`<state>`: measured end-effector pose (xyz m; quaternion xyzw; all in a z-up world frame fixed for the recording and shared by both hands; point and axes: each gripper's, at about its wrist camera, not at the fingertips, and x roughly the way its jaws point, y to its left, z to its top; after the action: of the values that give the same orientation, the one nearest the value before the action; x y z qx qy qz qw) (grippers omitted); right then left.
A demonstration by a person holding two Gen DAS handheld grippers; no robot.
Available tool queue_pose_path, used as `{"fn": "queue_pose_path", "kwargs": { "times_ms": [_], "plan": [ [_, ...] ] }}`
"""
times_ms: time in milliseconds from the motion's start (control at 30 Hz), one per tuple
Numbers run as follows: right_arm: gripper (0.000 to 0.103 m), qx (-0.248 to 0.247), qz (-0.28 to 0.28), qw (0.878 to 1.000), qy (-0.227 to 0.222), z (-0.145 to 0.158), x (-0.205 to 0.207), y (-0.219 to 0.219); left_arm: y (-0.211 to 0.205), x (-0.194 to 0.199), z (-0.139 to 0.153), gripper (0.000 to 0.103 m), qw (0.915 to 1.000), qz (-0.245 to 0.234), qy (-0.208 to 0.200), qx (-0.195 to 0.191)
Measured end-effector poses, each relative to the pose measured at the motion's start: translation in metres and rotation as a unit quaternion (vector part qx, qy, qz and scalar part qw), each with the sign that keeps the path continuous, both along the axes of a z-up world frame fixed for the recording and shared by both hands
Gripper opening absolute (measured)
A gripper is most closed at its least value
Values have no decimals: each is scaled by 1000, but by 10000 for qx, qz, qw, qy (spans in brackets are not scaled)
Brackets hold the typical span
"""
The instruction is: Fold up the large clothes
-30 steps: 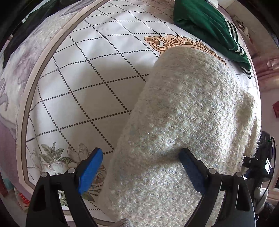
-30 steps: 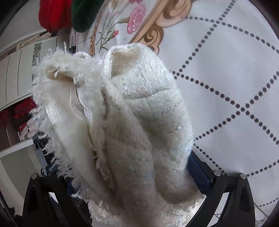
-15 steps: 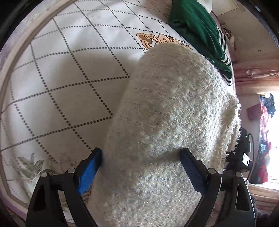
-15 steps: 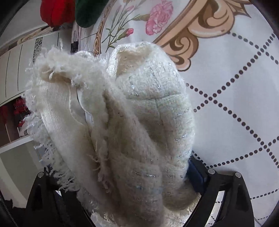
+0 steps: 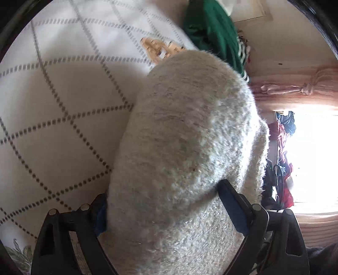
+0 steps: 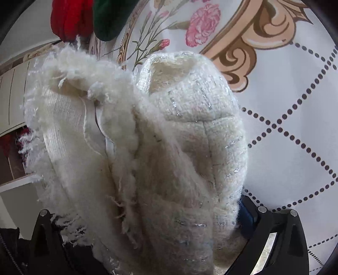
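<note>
Over the bedspread [image 5: 63, 127] with its dotted diamond pattern, my left gripper [image 5: 166, 209] is clamped wide on a thick fold of the cream knitted garment [image 5: 190, 137], which bulges up between both pads. My right gripper [image 6: 145, 228] has just been closing on the fringed end of the same garment, bunched between its fingers. A green garment [image 5: 211, 31] lies beyond.

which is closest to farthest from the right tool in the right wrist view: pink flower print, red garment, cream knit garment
1. cream knit garment: bundled between the fingers of the right tool, filling the middle of the view.
2. pink flower print: on the bedspread beyond the bundle, top centre right.
3. red garment: at the far top left edge, next to a green garment.
</note>
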<state>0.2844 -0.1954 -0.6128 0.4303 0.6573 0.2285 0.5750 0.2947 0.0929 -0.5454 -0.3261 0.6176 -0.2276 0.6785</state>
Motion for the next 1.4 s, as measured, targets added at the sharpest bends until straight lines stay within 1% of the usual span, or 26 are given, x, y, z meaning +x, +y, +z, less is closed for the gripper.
{"fn": "queue_pose_path", "kwargs": {
  "times_ms": [33, 67, 100, 167, 233, 333, 367, 433, 500, 533, 633, 733, 800, 900, 967, 1033, 1133, 1200, 1233, 1267, 1300, 1333, 1367, 1400],
  "plan": [
    [70, 163, -114, 9998, -1, 3, -3, 2, -1, -1, 9, 90, 9998, -76, -161, 98],
    [66, 226, -163, 9996, -62, 3, 0, 11, -2, -3, 16, 90, 9995, -115, -243, 157],
    [62, 202, -148, 9996, -156, 9, 0, 15, -5, -1, 23, 90, 9991, -151, -313, 237],
    [58, 310, -229, 9990, -241, 18, 1, 22, -12, 3, 36, 90, 9983, -206, -422, 338],
    [56, 463, -343, 9980, -278, 25, 3, 25, -17, 6, 47, 90, 9975, -265, -470, 449],
    [54, 648, -462, 9964, -300, 35, 9, 26, -27, 12, 64, 90, 9974, -230, -487, 482],
    [54, 641, -465, 9963, -340, 40, 13, 27, -28, 16, 67, 90, 9972, -217, -516, 495],
    [54, 658, -427, 9960, -427, 55, 22, 27, -38, 20, 84, 90, 9962, -212, -598, 590],
    [54, 638, -399, 9960, -472, 71, 32, 23, -44, 26, 97, 90, 9965, -152, -602, 567],
    [54, 611, -393, 9962, -489, 79, 38, 19, -51, 36, 98, 90, 9966, -135, -587, 556],
    [54, 583, -392, 9961, -536, 108, 63, 5, -72, 67, 120, 90, 9965, -89, -607, 569],
    [54, 563, -402, 9958, -598, 135, 100, -11, -95, 114, 144, 90, 9957, -37, -681, 622],
    [54, 537, -416, 9956, -652, 151, 138, -19, -108, 148, 152, 90, 9951, -13, -733, 657],
    [54, 514, -362, 9952, -745, 162, 201, -26, -126, 206, 158, 90, 9936, 40, -859, 732],
    [54, 515, -300, 9950, -807, 162, 247, -24, -124, 240, 156, 90, 9926, 105, -947, 756],
    [54, 491, -202, 9949, -854, 156, 297, -22, -120, 272, 146, 90, 9920, 208, -999, 743],
    [54, 370, -25, 9955, -875, 137, 363, -12, -107, 320, 126, 90, 9919, 320, -997, 723],
    [54, 210, 92, 9962, -845, 120, 397, -7, -102, 351, 102, 89, 9929, 332, -894, 718],
    [54, 106, 101, 9969, -778, 111, 409, -7, -103, 365, 86, 89, 9937, 297, -804, 729],
    [54, 40, 103, 9975, -702, 103, 421, -14, -104, 377, 71, 90, 9939, 223, -698, 823],
    [54, -36, 125, 9979, -641, 95, 427, -14, -103, 391, 65, 90, 9935, 201, -633, 927],
    [54, -83, 157, 9980, -608, 88, 432, -14, -104, 396, 54, 90, 9936, 97, -591, 961],
    [54, -103, 188, 9979, -609, 81, 433, -27, -104, 400, 49, 90, 9941, 30, -555, 927],
    [56, -152, 188, 9980, -581, 78, 436, -27, -103, 401, 47, 90, 9949, 13, -514, 866]
  ]
}}
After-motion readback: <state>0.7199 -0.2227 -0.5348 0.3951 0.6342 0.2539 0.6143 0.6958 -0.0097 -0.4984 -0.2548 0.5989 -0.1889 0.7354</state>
